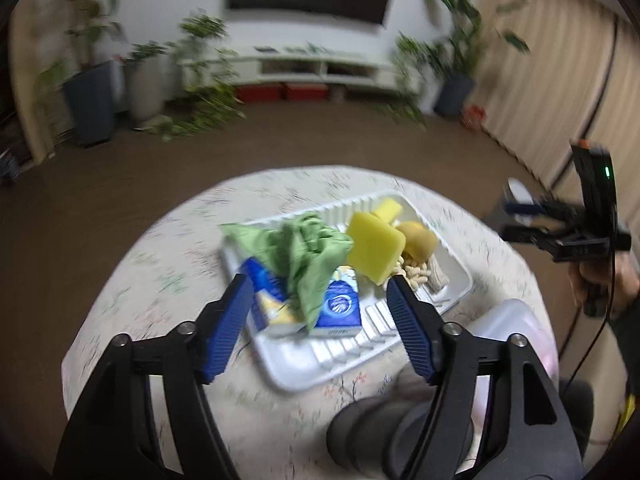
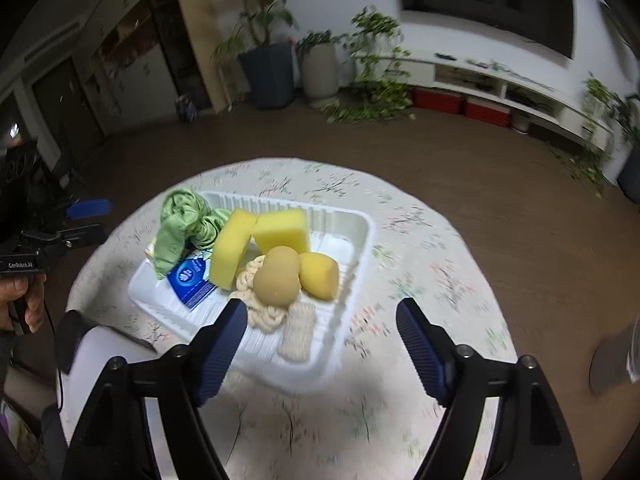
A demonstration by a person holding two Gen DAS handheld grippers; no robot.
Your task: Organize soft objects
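A white ribbed tray [image 1: 296, 376] [image 2: 360, 240] sits on a round table with a floral cloth [image 2: 420, 300]. In it lie a crumpled green cloth [image 1: 308, 252] [image 2: 180, 224], two yellow sponges [image 1: 374, 244] [image 2: 282, 230], a tan ball [image 2: 278, 276], a yellow ball [image 2: 320, 274], cream rope [image 2: 264, 312] and blue tissue packs [image 1: 340, 308] [image 2: 190, 280]. My left gripper [image 1: 319, 284] hovers open over the tray's near side, holding nothing. My right gripper [image 2: 320, 306] is open above the tray's near edge, also holding nothing.
A dark rounded object [image 1: 368, 424] and a pale plastic container [image 1: 512, 320] lie at the table's near edge. A white object [image 2: 92, 344] sits left of the tray. Each view shows the other gripper [image 1: 560, 236] [image 2: 76, 220] in a person's hand. Brown floor surrounds the table.
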